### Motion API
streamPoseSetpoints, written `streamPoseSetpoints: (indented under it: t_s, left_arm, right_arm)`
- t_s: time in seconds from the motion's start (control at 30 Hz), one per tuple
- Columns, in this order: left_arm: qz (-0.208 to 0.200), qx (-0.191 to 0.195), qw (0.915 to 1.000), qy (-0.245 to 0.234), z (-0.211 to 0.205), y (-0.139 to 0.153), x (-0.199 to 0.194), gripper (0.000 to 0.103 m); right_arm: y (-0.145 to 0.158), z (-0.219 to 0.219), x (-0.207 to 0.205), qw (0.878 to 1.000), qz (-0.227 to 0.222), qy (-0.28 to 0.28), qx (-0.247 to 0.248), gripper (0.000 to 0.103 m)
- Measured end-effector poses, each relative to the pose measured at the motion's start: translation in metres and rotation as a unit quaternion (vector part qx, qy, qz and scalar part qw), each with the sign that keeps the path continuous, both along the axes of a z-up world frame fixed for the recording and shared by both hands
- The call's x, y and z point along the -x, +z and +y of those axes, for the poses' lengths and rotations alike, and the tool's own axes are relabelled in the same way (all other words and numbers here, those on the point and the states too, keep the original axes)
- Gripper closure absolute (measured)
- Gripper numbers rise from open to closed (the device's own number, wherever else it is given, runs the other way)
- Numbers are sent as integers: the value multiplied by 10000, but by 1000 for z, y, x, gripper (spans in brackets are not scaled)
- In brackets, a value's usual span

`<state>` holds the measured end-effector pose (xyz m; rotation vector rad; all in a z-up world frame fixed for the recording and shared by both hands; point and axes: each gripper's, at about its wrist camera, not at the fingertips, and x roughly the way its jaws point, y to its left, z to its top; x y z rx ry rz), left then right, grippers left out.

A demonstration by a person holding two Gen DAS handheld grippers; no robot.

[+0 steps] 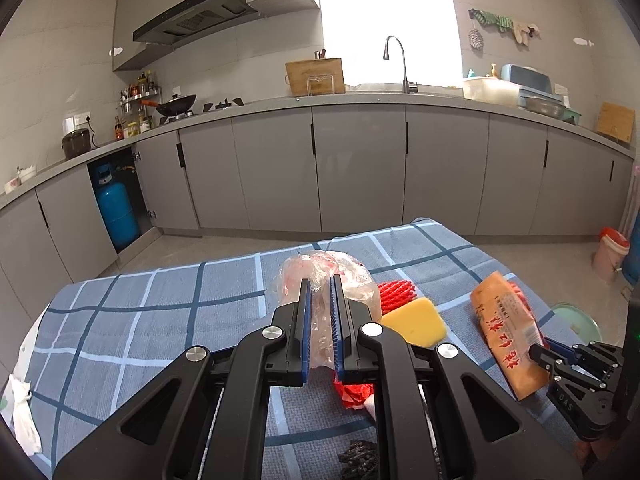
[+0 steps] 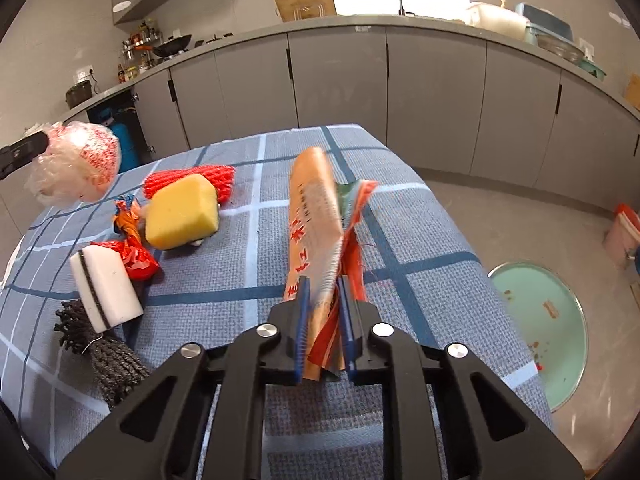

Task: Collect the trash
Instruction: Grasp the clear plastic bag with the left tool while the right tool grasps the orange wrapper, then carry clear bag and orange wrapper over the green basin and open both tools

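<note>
Right tongs (image 2: 323, 292) clamp orange wrapper (image 2: 314, 220) above table (image 2: 420, 208).

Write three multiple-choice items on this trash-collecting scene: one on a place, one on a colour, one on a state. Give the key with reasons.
1. Where is the yellow sponge?
A. in the left gripper
B. on the checked tablecloth, in front of the red foam net
C. on the floor

2. What colour is the gas cylinder in the open cabinet?
A. blue
B. red
C. green

3. What is the state of the right gripper?
A. open and empty
B. shut on the orange snack wrapper
C. shut on the white sponge block

Key:
1 B: it lies on the tablecloth, with the red foam net just behind it.
2 A: its body is plainly blue.
3 B: the orange snack wrapper is pinched between its fingers, held up off the cloth, while the left gripper holds the clear plastic bag.
</note>
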<state>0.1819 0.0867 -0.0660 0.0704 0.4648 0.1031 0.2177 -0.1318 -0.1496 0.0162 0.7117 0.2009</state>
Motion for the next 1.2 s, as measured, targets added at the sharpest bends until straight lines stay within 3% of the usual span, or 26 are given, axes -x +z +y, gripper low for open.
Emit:
streamPoseSetpoints:
  t_s: [0.47,0.83,1.2]
  left_arm:
    - [-247,-75,9994,-251,-27,18,-1,93]
    - [-419,-112,9967,-679,-73,31,-15,93]
    - [-476,-164,9915,-1200,-128,35,-26,93]
  right_arm:
    - [29,-11,15,9986,-527,-16,7,92]
    - [61,-57,25,9951,-877,-461,-3,92]
    - [69,-109,30,9901,-1019,-964,-2,92]
